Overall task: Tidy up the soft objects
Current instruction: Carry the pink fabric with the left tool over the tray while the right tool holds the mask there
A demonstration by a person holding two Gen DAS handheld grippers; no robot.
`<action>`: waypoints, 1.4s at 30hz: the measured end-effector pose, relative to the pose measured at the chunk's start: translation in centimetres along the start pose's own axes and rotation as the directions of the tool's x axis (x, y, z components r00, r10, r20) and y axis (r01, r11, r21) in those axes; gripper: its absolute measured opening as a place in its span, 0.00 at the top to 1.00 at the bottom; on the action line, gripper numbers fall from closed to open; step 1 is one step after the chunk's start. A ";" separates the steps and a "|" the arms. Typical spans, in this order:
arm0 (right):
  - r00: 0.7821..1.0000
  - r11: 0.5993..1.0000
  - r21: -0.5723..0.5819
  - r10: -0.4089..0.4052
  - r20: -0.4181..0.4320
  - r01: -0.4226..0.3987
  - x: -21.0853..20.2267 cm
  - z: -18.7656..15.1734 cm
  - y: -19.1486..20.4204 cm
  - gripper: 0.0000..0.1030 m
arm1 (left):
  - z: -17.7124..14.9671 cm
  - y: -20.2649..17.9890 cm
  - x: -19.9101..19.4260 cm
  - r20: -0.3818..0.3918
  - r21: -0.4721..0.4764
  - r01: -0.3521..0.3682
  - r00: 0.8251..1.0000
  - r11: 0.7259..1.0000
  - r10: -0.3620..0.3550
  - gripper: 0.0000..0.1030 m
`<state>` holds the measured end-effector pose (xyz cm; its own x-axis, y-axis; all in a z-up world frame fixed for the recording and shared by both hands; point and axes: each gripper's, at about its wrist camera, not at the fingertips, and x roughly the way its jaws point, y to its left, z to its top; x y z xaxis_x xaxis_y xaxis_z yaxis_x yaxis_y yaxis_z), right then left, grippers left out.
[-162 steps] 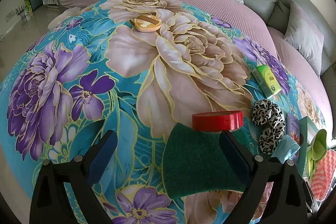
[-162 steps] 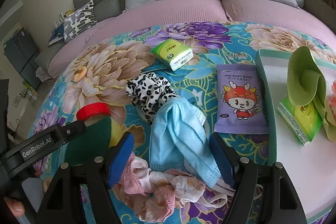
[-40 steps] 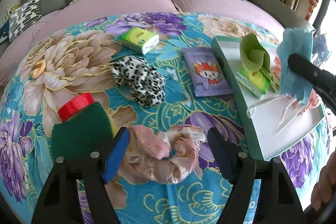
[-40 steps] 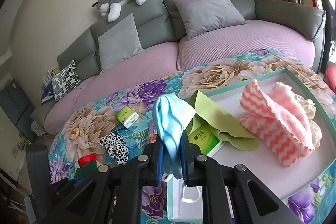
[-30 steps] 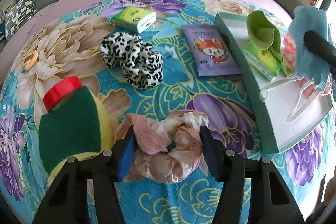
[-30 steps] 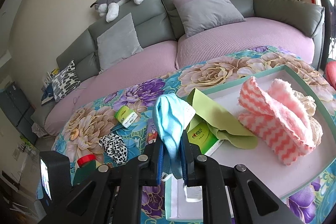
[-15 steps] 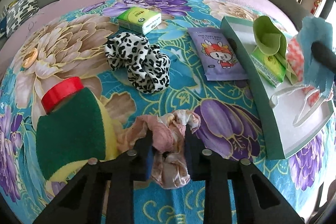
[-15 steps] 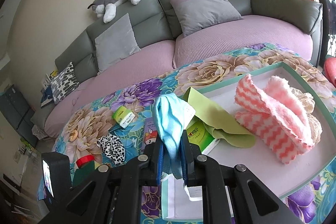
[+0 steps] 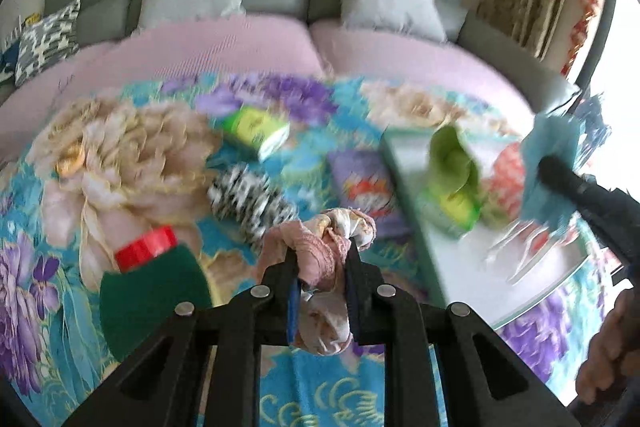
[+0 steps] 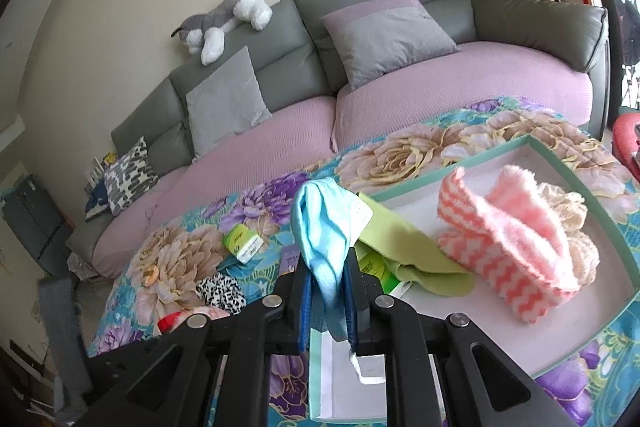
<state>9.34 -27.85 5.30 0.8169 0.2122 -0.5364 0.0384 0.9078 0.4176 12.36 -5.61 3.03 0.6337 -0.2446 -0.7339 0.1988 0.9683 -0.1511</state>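
Pink lace cloth [image 9: 320, 259], lately lying loose, now lifted in the just-closed left gripper [image 9: 320, 269]; right gripper [image 10: 328, 285] still clamps the blue mask [image 10: 324, 227].

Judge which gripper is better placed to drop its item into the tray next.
Right. The right gripper holds the blue mask over the tray corner, while the left gripper holds the pink cloth above the bedspread.
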 end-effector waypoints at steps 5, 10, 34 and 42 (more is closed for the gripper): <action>1.000 0.999 0.033 -0.003 0.022 0.002 -1.1 0.5 -1.6 0.86 | 1.0 -2.3 -1.3 0.056 0.034 0.054 0.997 0.998 -0.056 0.81; 0.999 0.998 0.055 -0.022 0.041 0.020 -2.4 0.9 -3.4 0.86 | 1.9 -4.3 -1.5 0.062 0.063 0.085 0.994 0.994 -0.089 0.81; 0.993 0.994 0.020 -0.107 -0.056 0.109 -2.6 0.4 -6.4 0.83 | 2.1 -10.3 3.3 -0.016 0.092 0.199 0.980 0.976 -0.198 0.81; 0.983 0.993 -0.012 -0.120 -0.141 0.119 -0.2 -0.7 -6.3 0.83 | 1.1 -10.0 5.1 -0.063 0.090 0.214 0.976 0.973 -0.209 0.81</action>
<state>8.52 -33.39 2.24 0.7172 0.1506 -0.6804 0.1288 0.9309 0.3418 14.39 -16.60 1.55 0.5301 -0.4375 -0.7264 0.3961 0.8852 -0.2441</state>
